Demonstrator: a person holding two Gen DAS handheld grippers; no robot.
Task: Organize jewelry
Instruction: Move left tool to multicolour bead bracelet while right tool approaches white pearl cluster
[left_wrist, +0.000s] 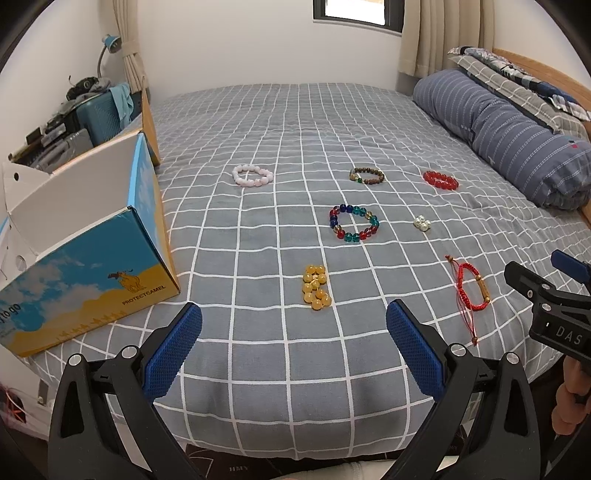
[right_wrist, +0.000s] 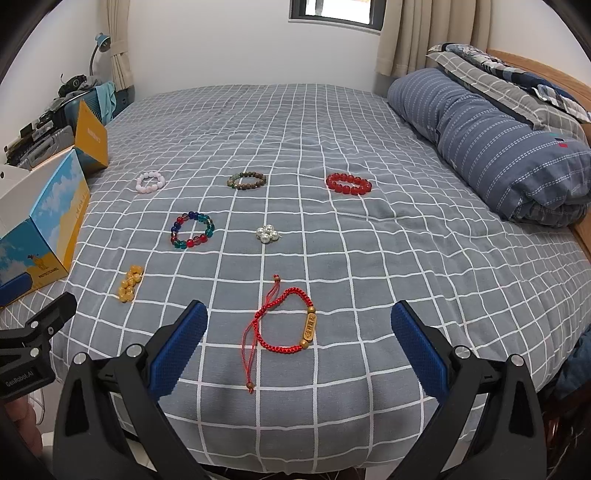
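Several bracelets lie on the grey checked bed. A yellow bead bracelet lies just ahead of my open left gripper. A red cord bracelet with a gold charm lies between the fingers of my open right gripper, just ahead of them. Further out lie a multicolour bead bracelet, a pearl cluster, a pink bracelet, a brown bead bracelet and a red bead bracelet. An open blue and yellow box stands at the left.
A rolled blue striped duvet and pillows lie along the bed's right side by a wooden headboard. Suitcases, clutter and a blue lamp stand beyond the box at the left. A hand holds the right gripper handle at the bed's front edge.
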